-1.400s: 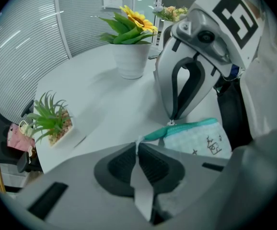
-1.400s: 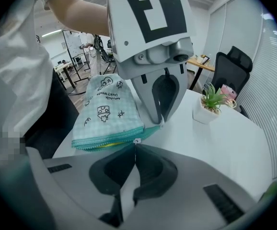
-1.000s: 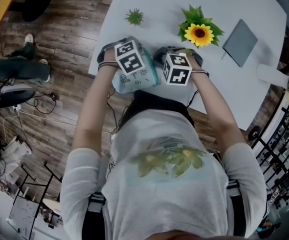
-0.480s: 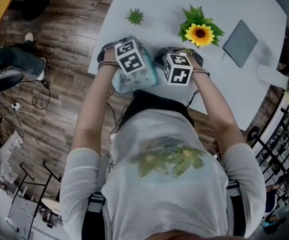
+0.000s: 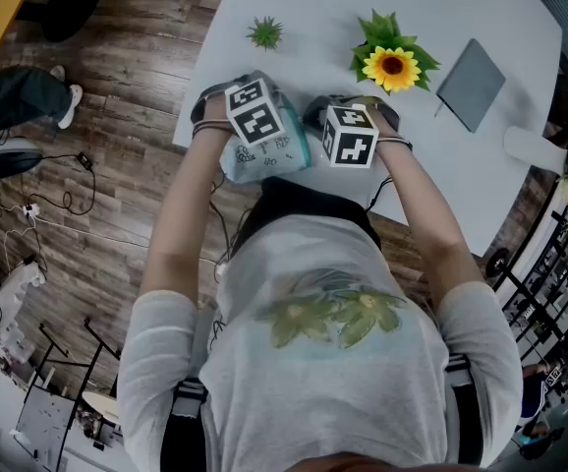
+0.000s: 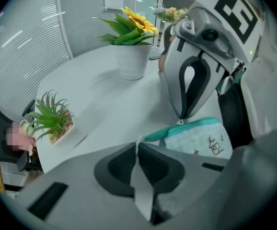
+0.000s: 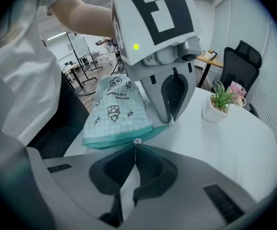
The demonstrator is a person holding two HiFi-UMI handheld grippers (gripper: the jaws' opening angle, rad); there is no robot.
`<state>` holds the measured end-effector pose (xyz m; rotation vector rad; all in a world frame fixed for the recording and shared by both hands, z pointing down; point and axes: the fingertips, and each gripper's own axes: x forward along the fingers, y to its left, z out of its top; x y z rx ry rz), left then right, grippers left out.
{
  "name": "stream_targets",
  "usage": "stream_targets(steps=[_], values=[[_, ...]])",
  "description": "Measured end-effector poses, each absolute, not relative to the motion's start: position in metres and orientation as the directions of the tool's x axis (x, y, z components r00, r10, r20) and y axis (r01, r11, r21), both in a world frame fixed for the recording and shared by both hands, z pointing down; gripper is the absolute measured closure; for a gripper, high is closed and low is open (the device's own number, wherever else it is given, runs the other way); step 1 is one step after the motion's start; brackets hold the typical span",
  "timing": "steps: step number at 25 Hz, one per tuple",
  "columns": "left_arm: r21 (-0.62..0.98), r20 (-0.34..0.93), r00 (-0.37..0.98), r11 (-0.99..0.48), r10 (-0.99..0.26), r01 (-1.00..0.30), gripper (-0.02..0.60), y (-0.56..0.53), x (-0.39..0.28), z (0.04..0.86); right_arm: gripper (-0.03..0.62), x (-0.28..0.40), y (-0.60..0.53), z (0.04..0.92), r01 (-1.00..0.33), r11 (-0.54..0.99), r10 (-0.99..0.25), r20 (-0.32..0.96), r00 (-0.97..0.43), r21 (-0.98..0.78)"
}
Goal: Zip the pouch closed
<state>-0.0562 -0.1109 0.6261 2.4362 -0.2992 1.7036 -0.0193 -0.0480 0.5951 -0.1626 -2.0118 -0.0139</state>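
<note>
Print on the pouch [image 7: 114, 109] is unreadable; its tab [image 6: 145, 138] is pinched by the left gripper [image 6: 137, 147], its zipper pull [image 7: 137, 141] apparently by the right gripper [image 7: 135, 147].

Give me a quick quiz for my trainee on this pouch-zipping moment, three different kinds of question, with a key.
1. True or false: the left hand-held gripper is shut on the end tab of the pouch.
2. What part does the right hand-held gripper pinch?
3. Fill in: the sunflower stands in a ____ pot.
Key: 1 true; 2 the zipper pull; 3 white.
</note>
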Motion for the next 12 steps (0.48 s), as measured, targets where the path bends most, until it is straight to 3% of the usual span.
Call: stream_targets(steps=[12], values=[[0.009,0.939,0.334,-0.969,-0.076,-0.248,0.557,-0.1113,-0.0548,0.6273,0.576,-0.0165,-0.041,0.5948,0.132,0.987,0.135,0.901,-0.413,-0.087]])
